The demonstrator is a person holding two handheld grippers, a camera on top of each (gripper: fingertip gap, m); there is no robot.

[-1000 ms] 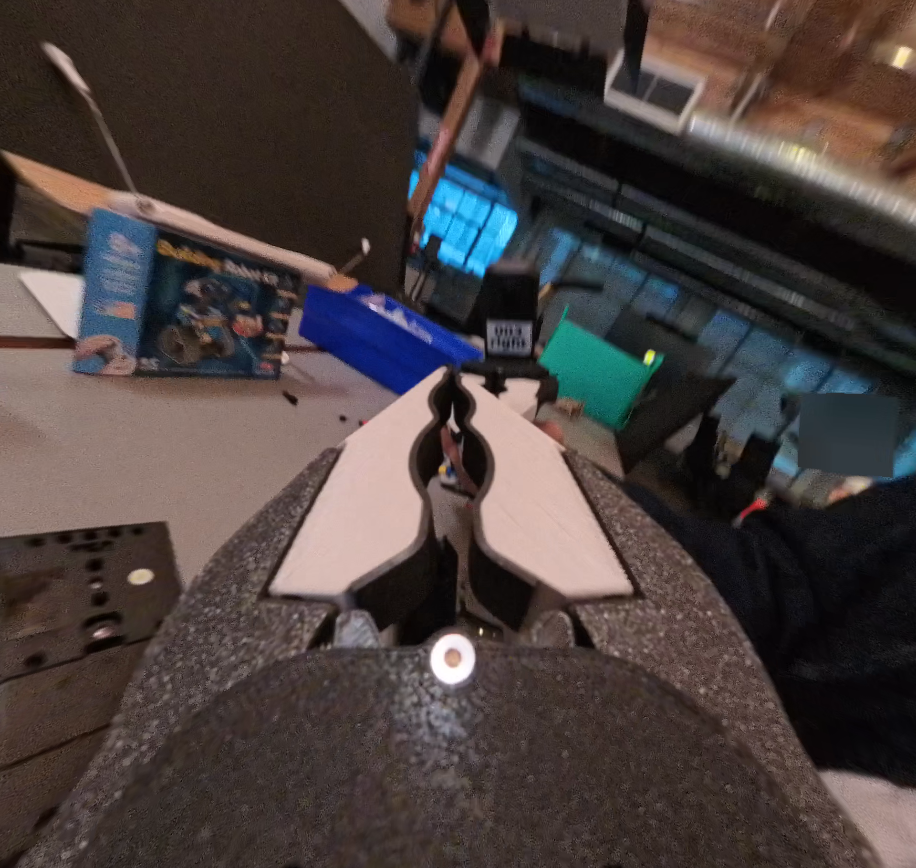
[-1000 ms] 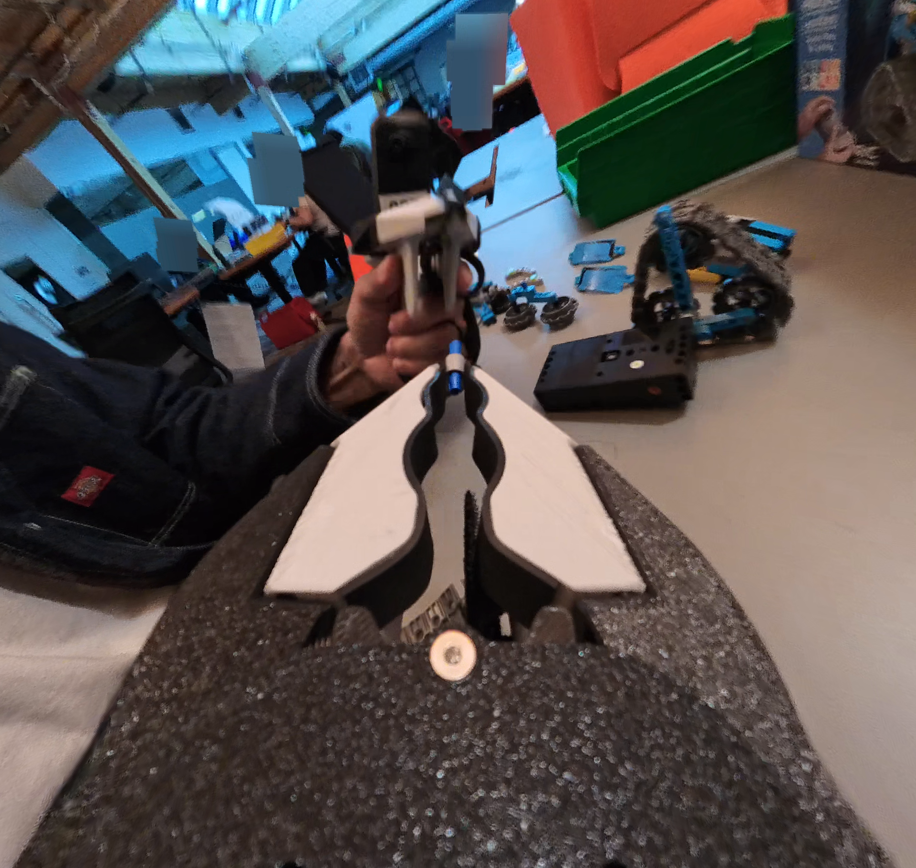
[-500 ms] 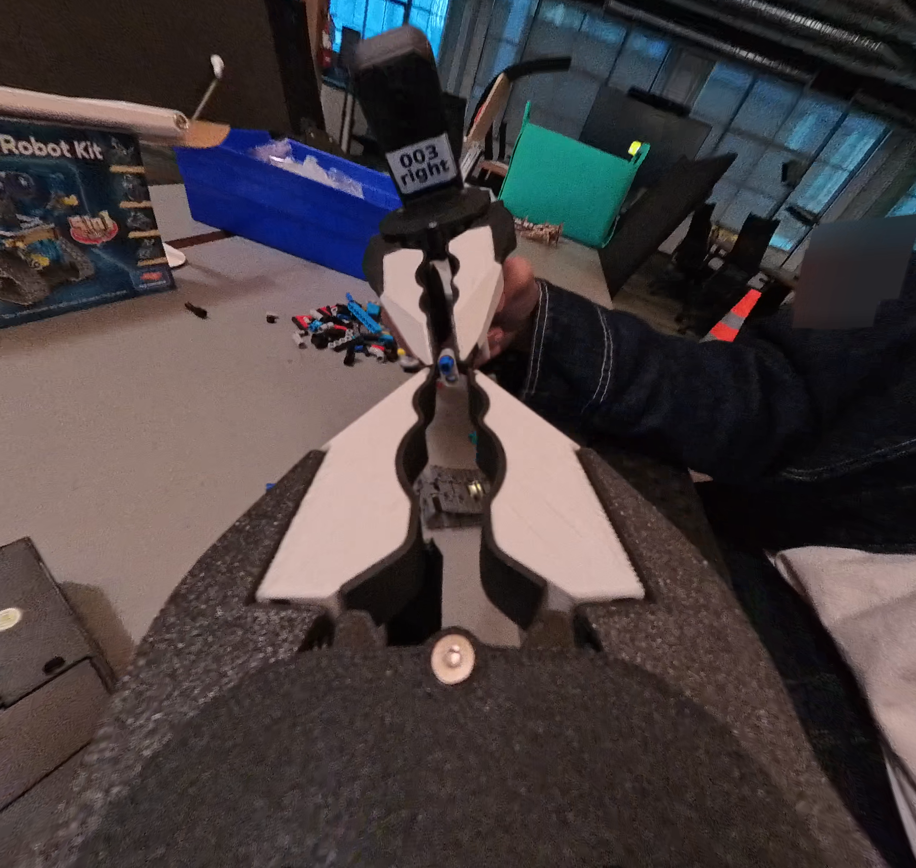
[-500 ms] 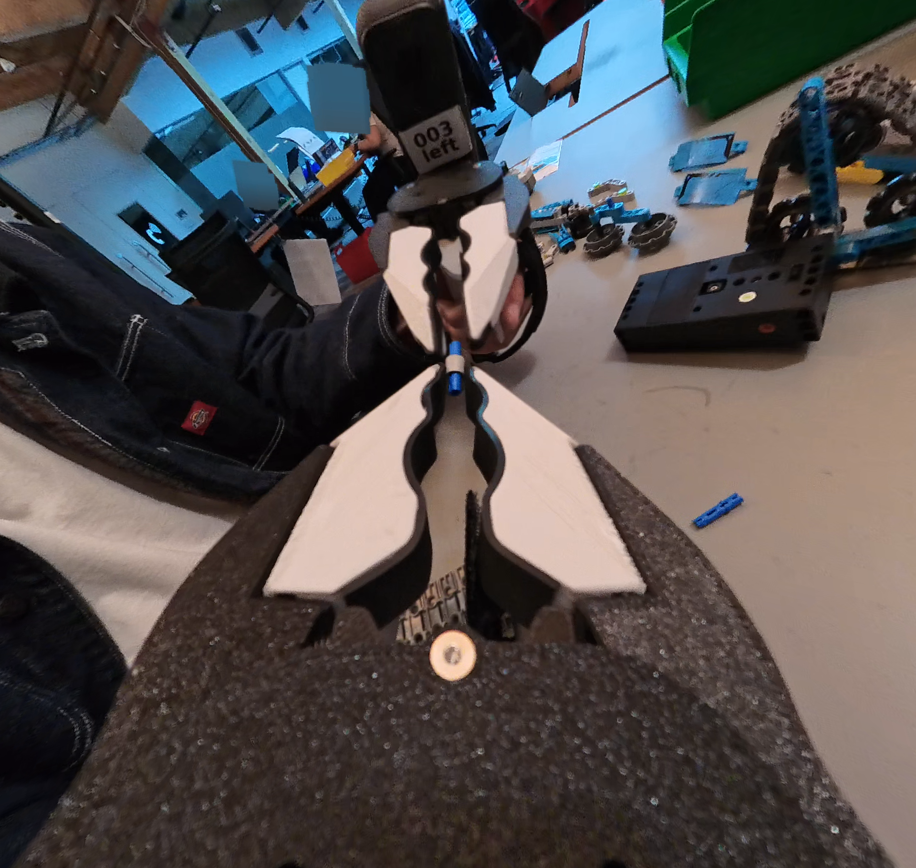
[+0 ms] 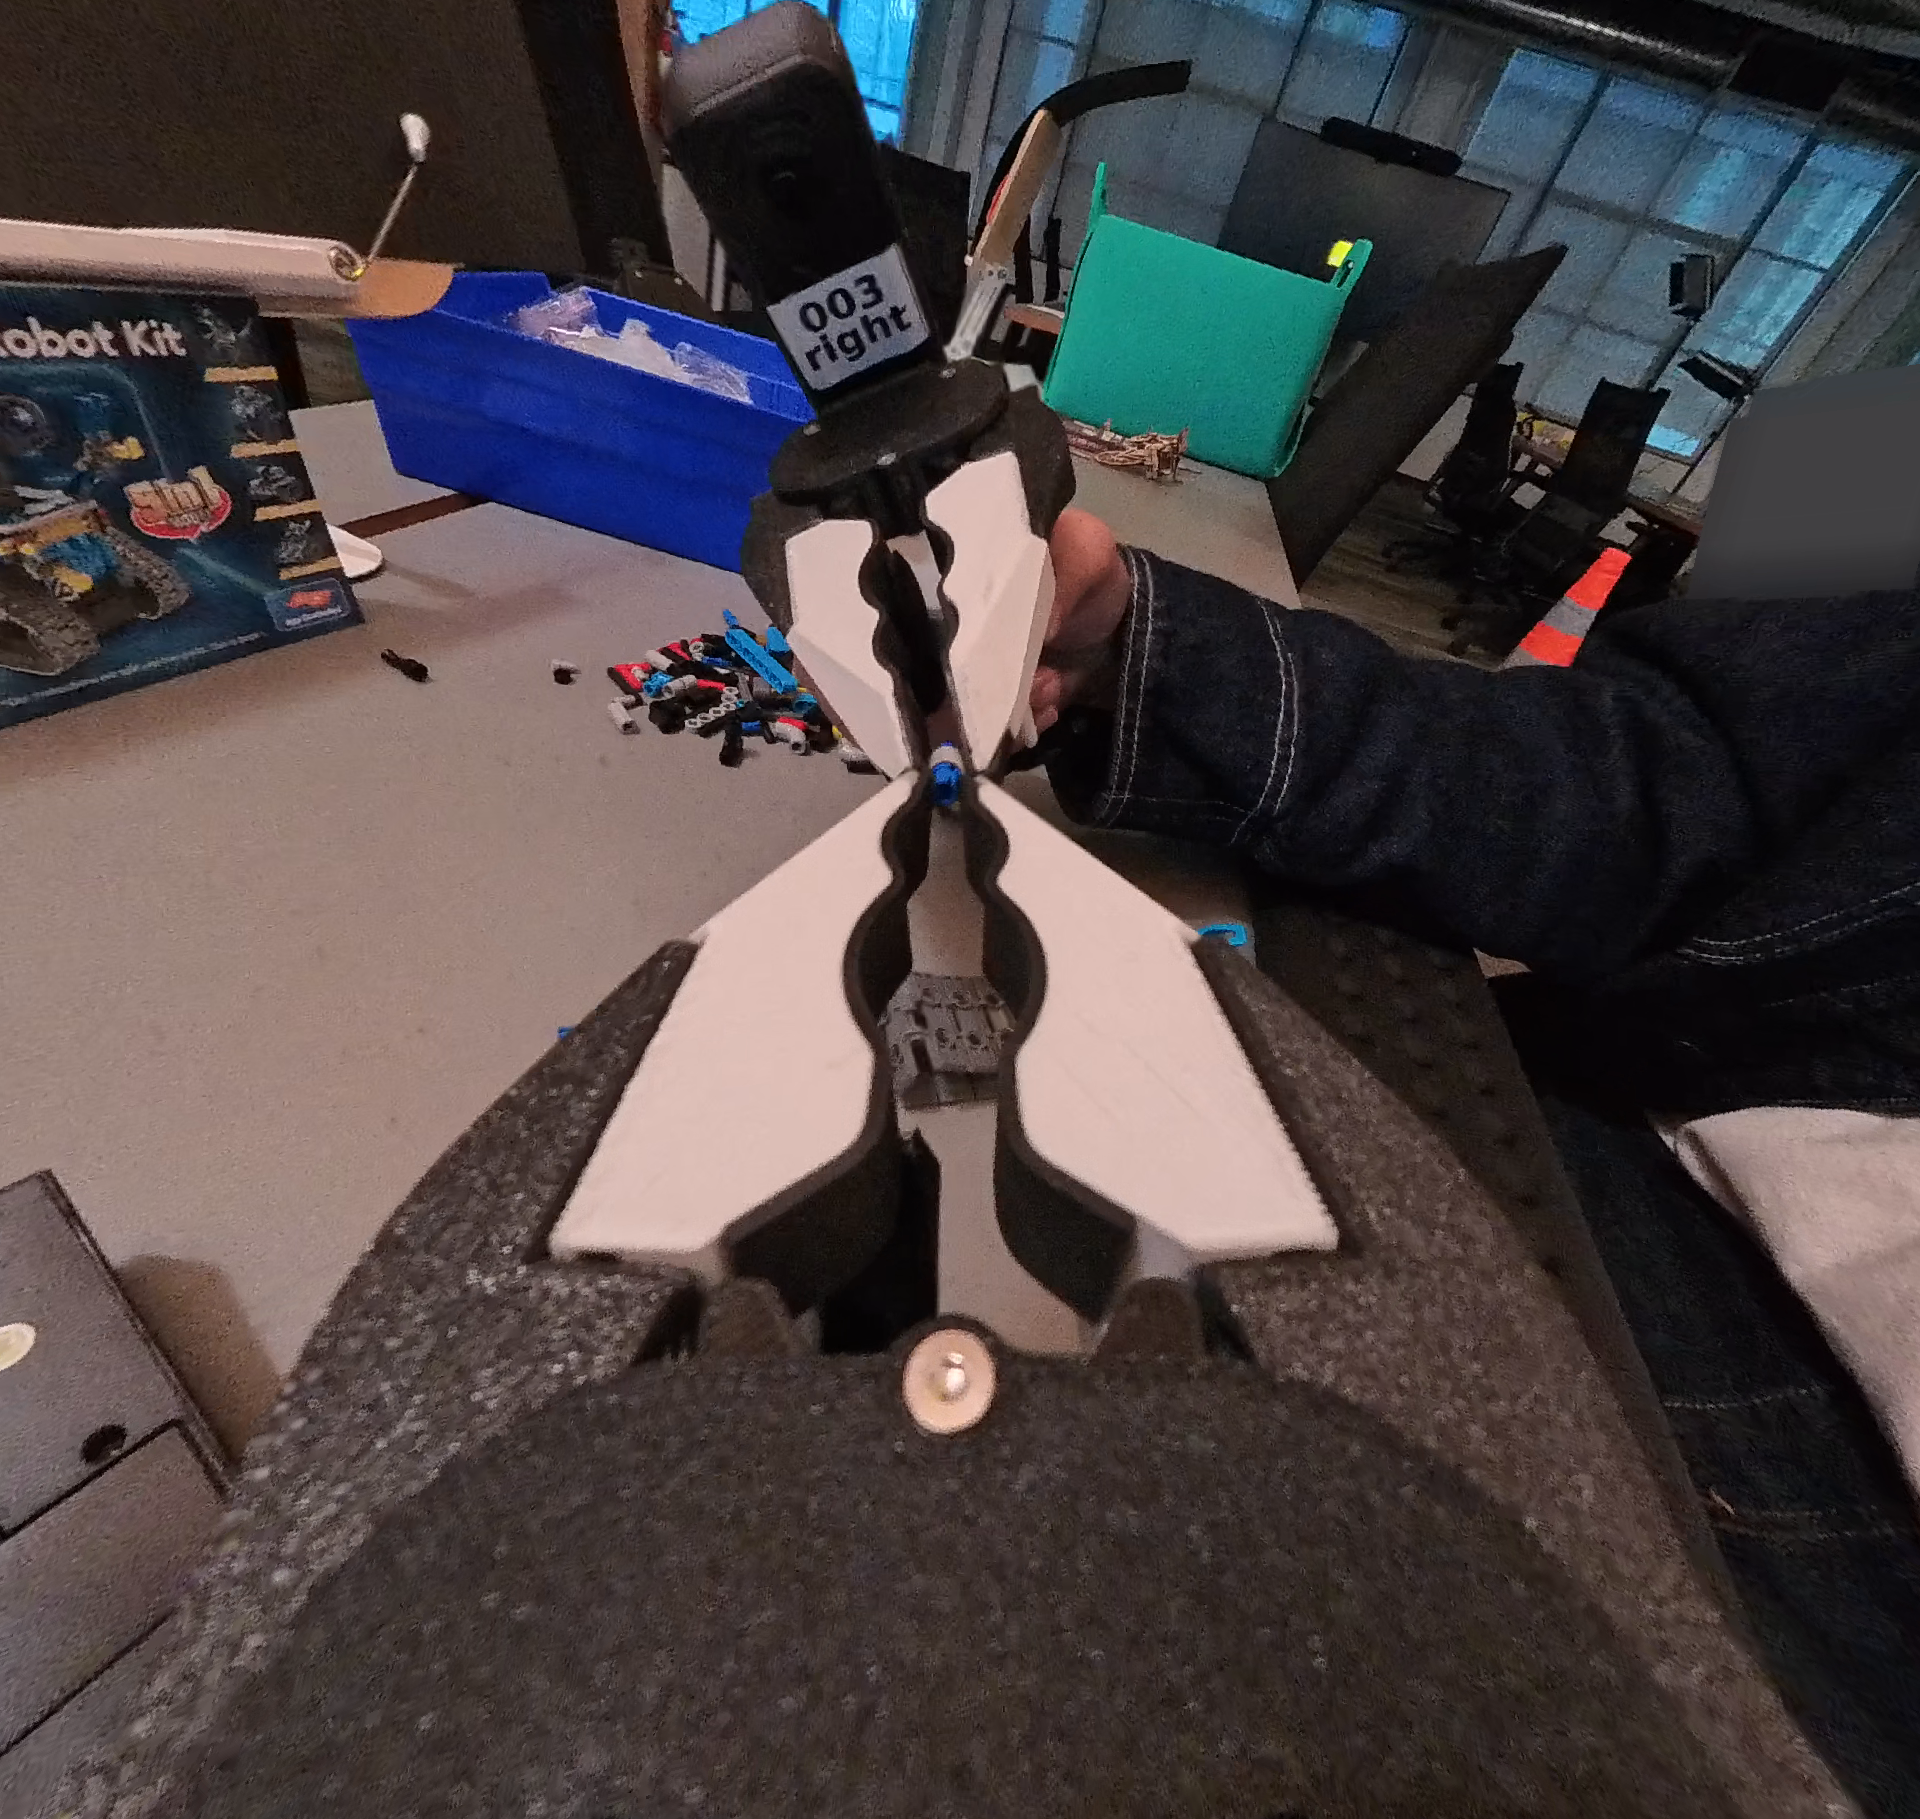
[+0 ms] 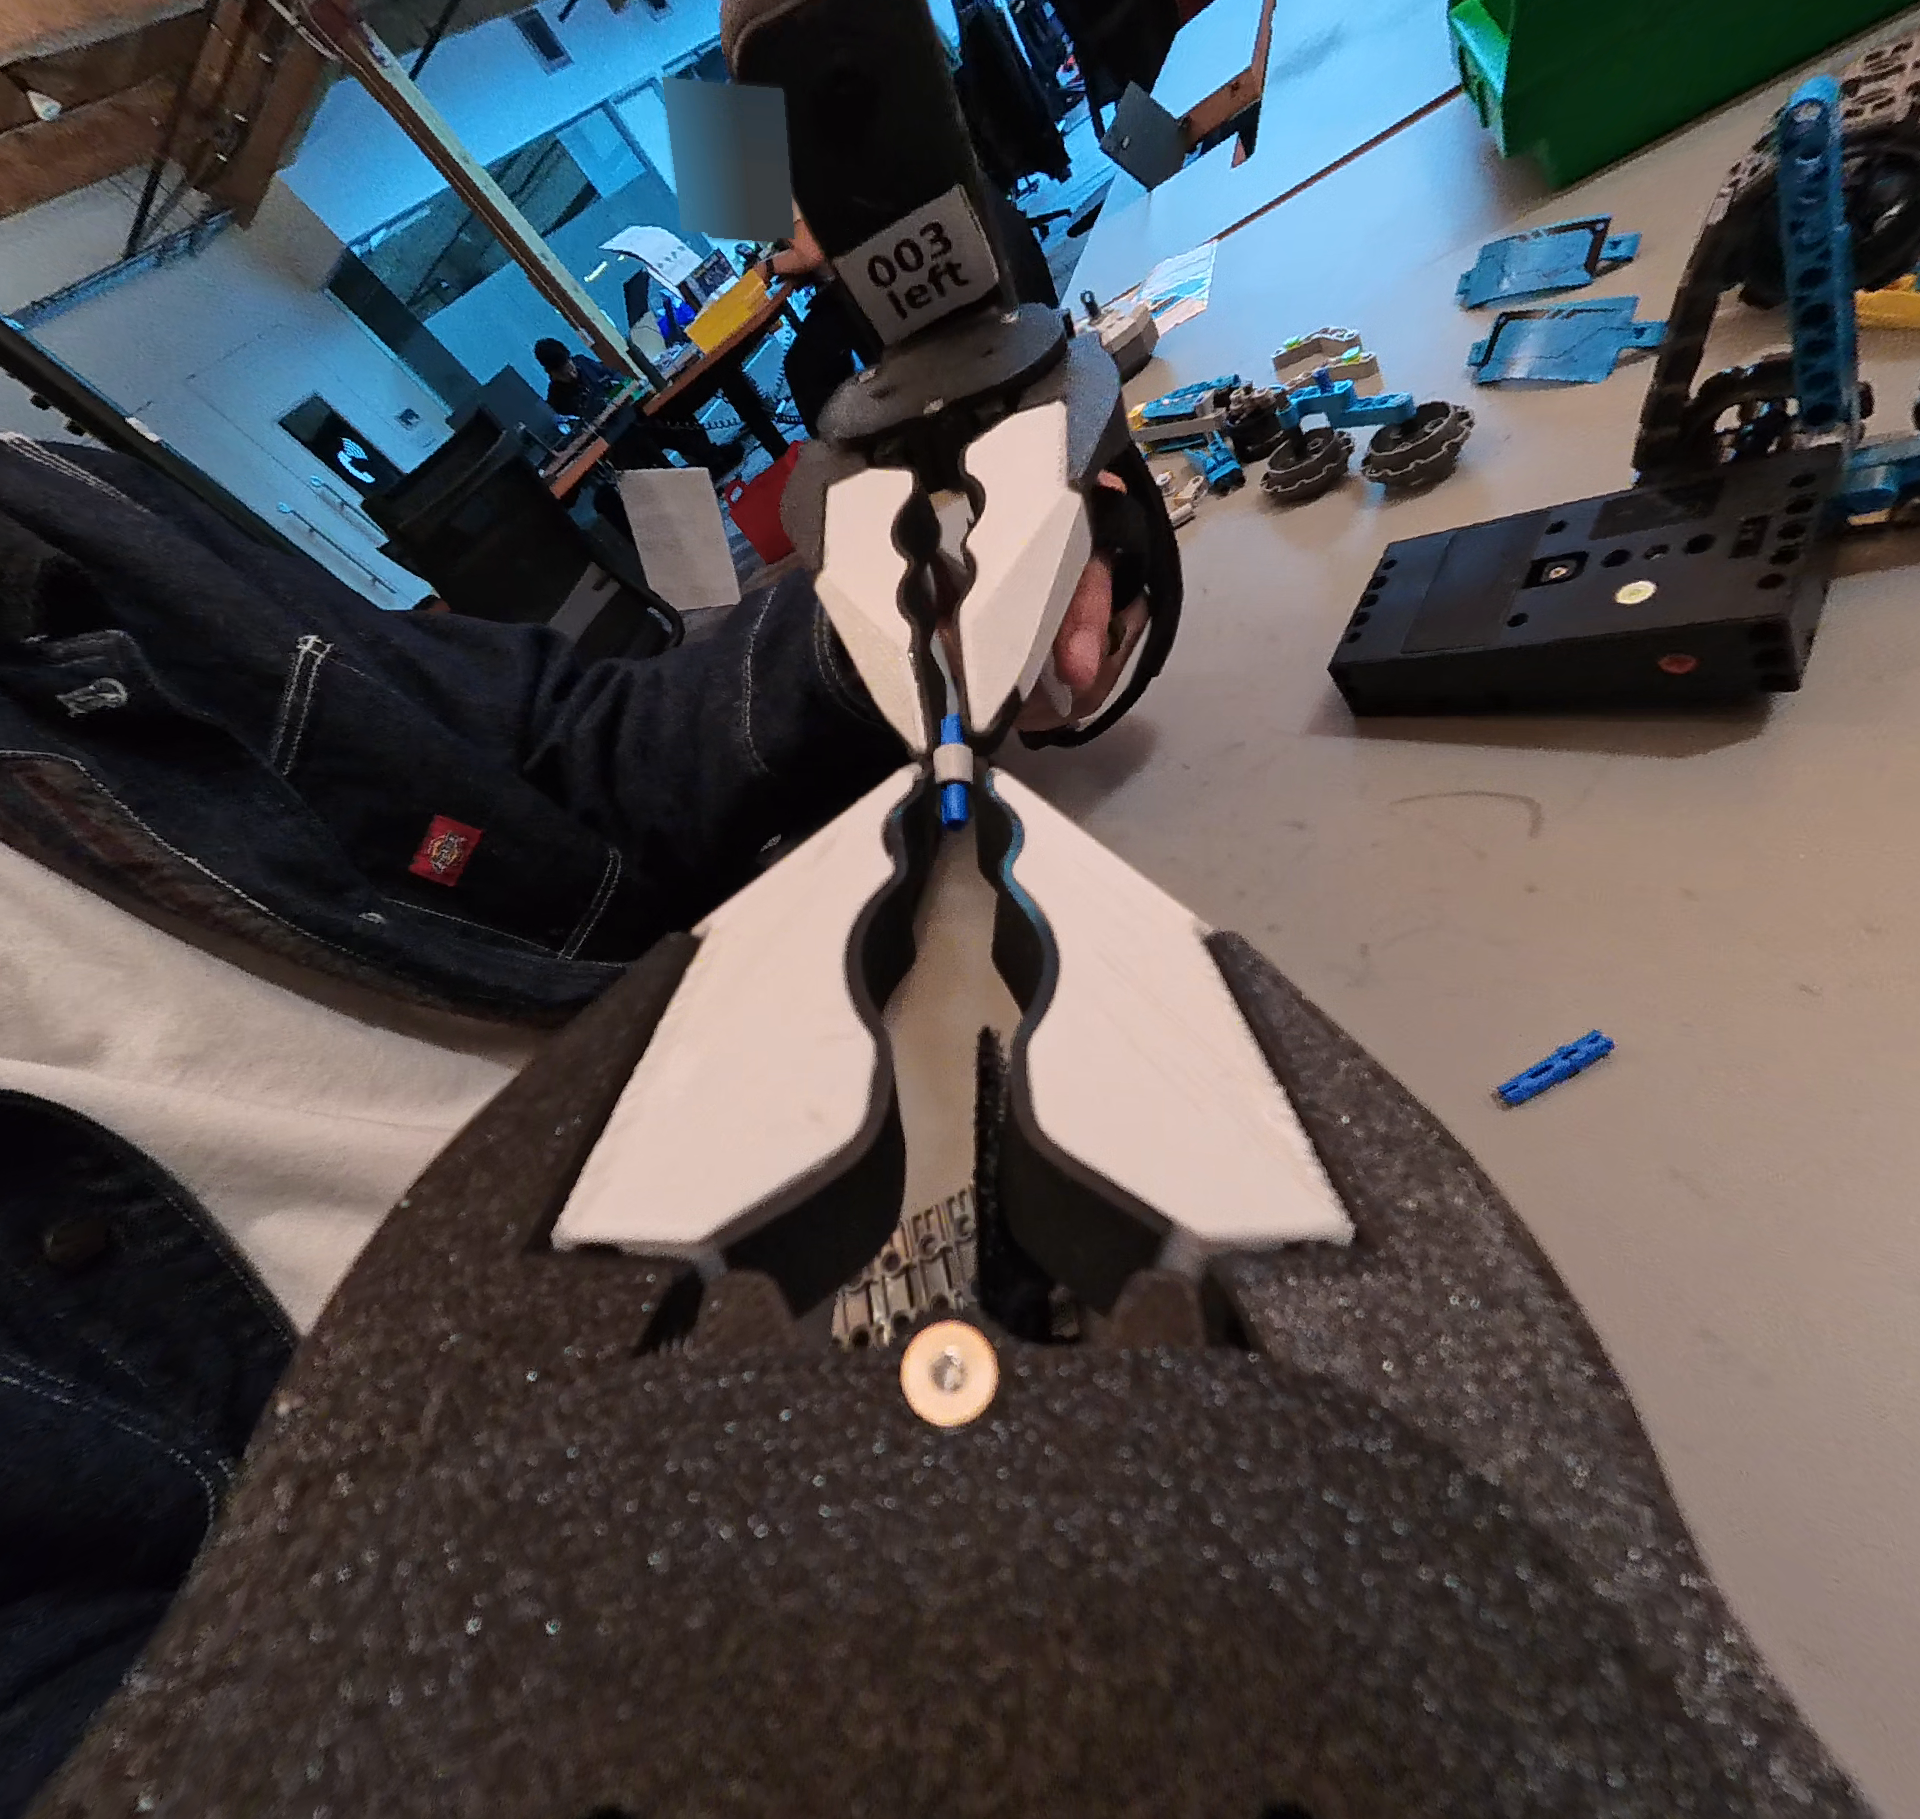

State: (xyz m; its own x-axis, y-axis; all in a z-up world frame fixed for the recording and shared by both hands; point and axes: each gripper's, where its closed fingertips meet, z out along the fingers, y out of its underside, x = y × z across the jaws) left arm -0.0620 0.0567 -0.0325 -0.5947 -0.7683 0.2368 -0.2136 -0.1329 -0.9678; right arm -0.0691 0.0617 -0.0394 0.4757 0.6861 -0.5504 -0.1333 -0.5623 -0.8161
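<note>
Left wrist view: the left claw point(image 5: 940, 798) points straight ahead, its tips drawn nearly together with a narrow gap between them, and a small blue pin point(image 5: 943, 782) sits right at that gap. The right claw point(image 5: 928, 756) faces it head-on, tip to tip, and pinches the far end of the pin, whose long axis runs along the line joining the two claws. Whether the left claw's tips actually bite on the pin cannot be told from here. A hand point(image 5: 1081, 606) holds the right claw's grip. Behind lie a heap of small building parts point(image 5: 717, 694), a blue bin point(image 5: 582, 419) and a printed box point(image 5: 145, 512) on the grey surface point(image 5: 260, 886).

Right wrist view: the right claw point(image 6: 951, 803) is closed on the blue pin point(image 6: 952, 801), which carries a white sleeve point(image 6: 952, 763) near its front. The left claw point(image 6: 951, 730) meets it from straight ahead, its tips closed at the pin's front end, just past the sleeve. Well off to the right lie a black block point(image 6: 1579, 616), a tracked model point(image 6: 1808, 211), a green bin point(image 6: 1683, 13) and a loose blue strip point(image 6: 1555, 1067)
</note>
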